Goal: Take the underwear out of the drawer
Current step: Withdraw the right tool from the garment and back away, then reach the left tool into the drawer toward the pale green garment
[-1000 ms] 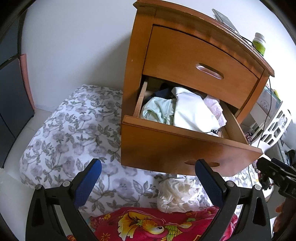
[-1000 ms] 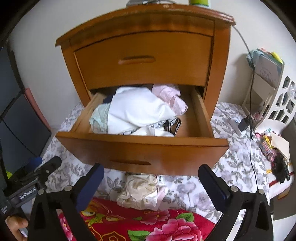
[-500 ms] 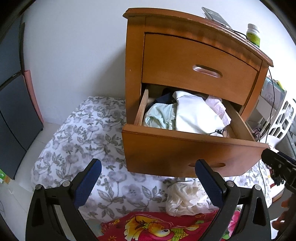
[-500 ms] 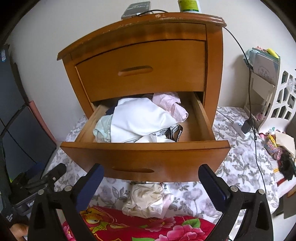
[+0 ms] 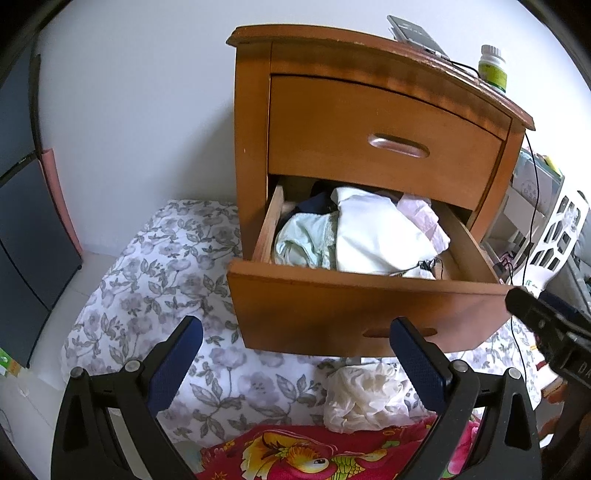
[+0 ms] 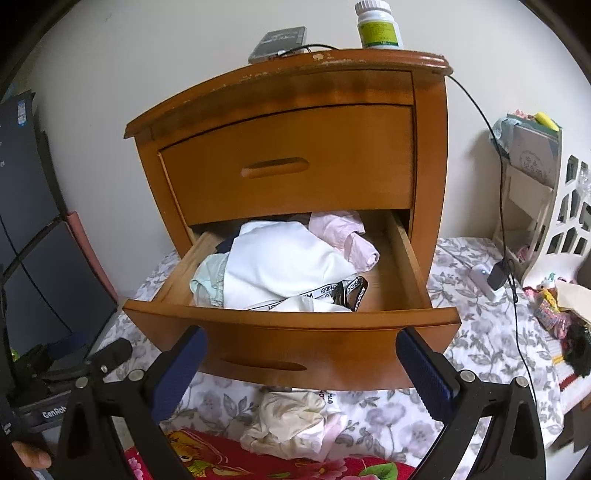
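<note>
— Wooden nightstand, lower drawer pulled out, same as a second ago; seen from a little higher and farther back now, with more of the top showing.

— And on top?

— Grey phone-like slab with a cable, plus a white bottle with a green label; print on it too small to read.

— Underwear?

— Heaped in the drawer, untouched since a second ago: white piece on top, mint one at the left, pink one toward the back, something navy behind. Black-and-white waistband at the front, lettering probably "MINDBRIDGE", partly folded over. One cream piece lying out already on the floral sheet under the drawer front, beside a red flowered blanket.

— Claws?

— Left gripper spread wide, blue pads well apart, nothing between them, held low before the drawer front. Right gripper likewise released and bare, centred on the drawer front. Neither touching cloth.

— Other writing?

— "GenRob", cut off, on the left tool's body at the edge of the right view. Blue sticker on the dark panel at far left, unreadable.
</note>
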The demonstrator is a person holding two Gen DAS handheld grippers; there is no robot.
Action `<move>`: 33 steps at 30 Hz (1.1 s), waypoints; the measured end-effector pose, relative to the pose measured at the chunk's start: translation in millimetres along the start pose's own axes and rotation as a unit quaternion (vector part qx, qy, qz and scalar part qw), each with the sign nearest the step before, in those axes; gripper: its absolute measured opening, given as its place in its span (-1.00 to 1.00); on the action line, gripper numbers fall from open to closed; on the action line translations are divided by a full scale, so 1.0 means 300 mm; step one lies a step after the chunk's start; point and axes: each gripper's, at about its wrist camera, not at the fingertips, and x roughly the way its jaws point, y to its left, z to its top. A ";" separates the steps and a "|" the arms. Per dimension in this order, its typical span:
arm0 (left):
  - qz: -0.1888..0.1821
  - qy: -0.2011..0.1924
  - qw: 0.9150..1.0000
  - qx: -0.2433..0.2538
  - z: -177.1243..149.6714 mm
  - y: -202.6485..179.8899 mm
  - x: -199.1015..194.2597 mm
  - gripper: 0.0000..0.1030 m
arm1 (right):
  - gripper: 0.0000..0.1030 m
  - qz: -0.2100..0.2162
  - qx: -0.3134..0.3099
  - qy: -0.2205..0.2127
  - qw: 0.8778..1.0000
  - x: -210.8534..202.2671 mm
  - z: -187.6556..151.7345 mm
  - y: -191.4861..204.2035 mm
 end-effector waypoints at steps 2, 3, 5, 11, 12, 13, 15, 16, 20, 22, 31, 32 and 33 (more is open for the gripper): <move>0.001 -0.003 1.000 0.001 0.013 -0.003 -0.004 0.96 | 1.00 0.007 0.003 0.006 1.000 0.010 0.000 -0.006; 0.001 -0.005 1.000 0.003 0.021 -0.005 -0.006 0.96 | 1.00 0.006 0.003 0.001 1.000 0.010 0.000 -0.009; 0.002 -0.006 1.000 0.006 0.038 -0.010 -0.005 0.96 | 1.00 -0.005 -0.004 -0.009 1.000 0.009 0.001 -0.009; 0.002 -0.005 1.000 0.017 0.110 -0.033 0.005 0.96 | 1.00 0.014 0.010 -0.022 1.000 0.024 0.011 -0.036; 0.001 -0.005 1.000 0.018 0.124 -0.037 0.007 0.96 | 1.00 0.014 0.012 -0.024 1.000 0.027 0.013 -0.042; -0.003 -0.005 1.000 0.019 0.141 -0.040 0.011 0.96 | 1.00 0.013 0.013 -0.025 1.000 0.028 0.015 -0.045; -0.010 -0.001 1.000 0.015 0.183 -0.049 0.028 0.96 | 1.00 0.011 0.004 -0.024 1.000 0.029 0.024 -0.041; -0.013 0.003 1.000 0.014 0.198 -0.053 0.037 0.96 | 1.00 0.002 -0.006 -0.021 1.000 0.032 0.028 -0.034; -0.037 0.023 0.999 0.016 0.260 -0.076 0.089 0.96 | 1.00 -0.001 -0.011 -0.017 1.000 0.043 0.038 -0.038; -0.043 0.035 0.998 0.024 0.289 -0.087 0.124 0.96 | 1.00 0.000 0.000 -0.011 1.000 0.056 0.038 -0.054; -0.053 0.107 0.993 -0.016 0.401 -0.055 0.301 0.96 | 1.00 -0.002 0.015 0.002 1.000 0.094 0.032 -0.094; -0.049 0.113 0.992 -0.024 0.410 -0.046 0.323 0.96 | 1.00 0.001 0.016 0.001 1.000 0.094 0.033 -0.097; -0.048 0.117 0.992 -0.026 0.413 -0.043 0.337 0.94 | 1.00 0.002 0.017 0.001 1.000 0.095 0.033 -0.097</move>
